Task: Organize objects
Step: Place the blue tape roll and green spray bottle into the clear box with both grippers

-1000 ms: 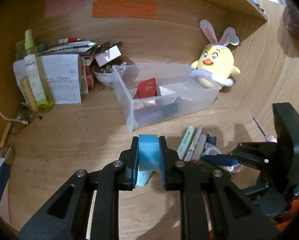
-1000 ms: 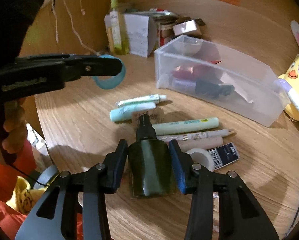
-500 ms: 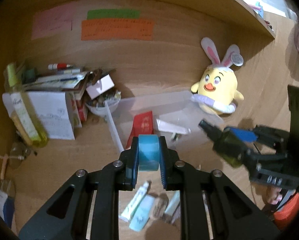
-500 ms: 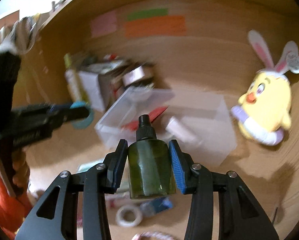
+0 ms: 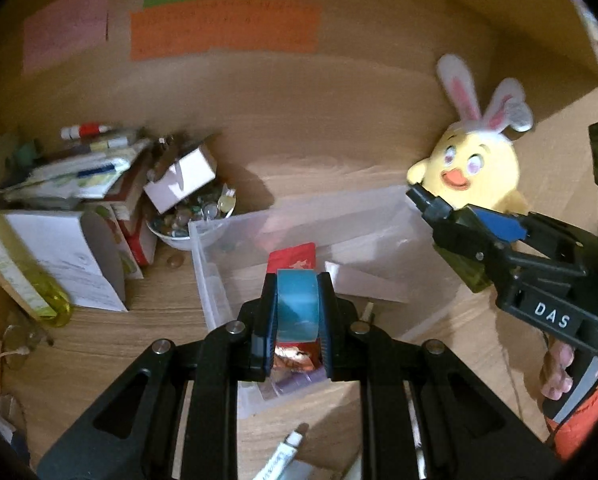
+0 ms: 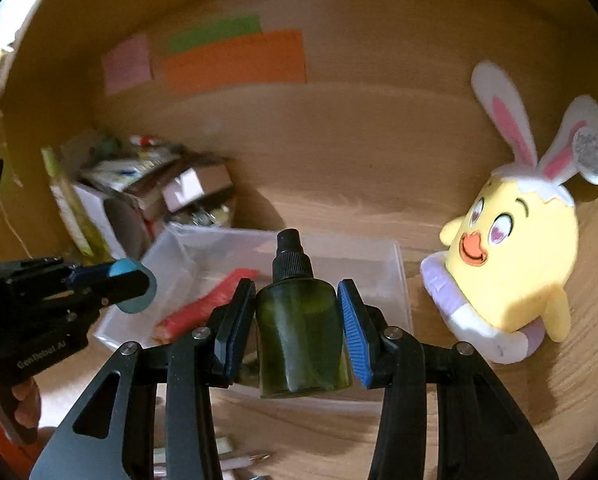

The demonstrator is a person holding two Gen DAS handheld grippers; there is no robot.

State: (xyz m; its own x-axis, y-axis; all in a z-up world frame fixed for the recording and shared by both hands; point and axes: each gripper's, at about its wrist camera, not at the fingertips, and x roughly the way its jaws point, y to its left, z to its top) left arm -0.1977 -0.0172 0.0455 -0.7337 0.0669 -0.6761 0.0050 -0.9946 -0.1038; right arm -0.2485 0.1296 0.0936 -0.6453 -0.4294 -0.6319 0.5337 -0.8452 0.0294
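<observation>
Left gripper [image 5: 297,312] is clamped tight on the roll of blue tape [image 5: 296,305], the roll standing on edge between the pads, and in the left wrist view it now hangs right over the near end of the clear plastic bin [image 5: 203,264]. A second ago that bin was well out ahead with bare desk in between; the gap is gone. The loose tubes and pens it was picked from have slid down to the bottom edge, only a white tube tip [image 5: 289,442] showing.

Right gripper [image 6: 299,320] grips the dark green spray bottle [image 6: 301,332] by its body, black nozzle up. It was low over the scattered items on the desk a second ago; now it's lifted and swung in, with the bin's right half [image 6: 399,280] directly beyond the bottle.

Inside the bin, a red packet [image 5: 295,256] and some white paper are already lying flat. Past it sits the yellow chick plush [image 6: 511,264] with bunny ears, and coloured sticky notes [image 5: 223,26] on the back panel.

So both pieces have reached the drop zone together. My read: release comes next, and the two grippers are near each other, so the drops want staggering
</observation>
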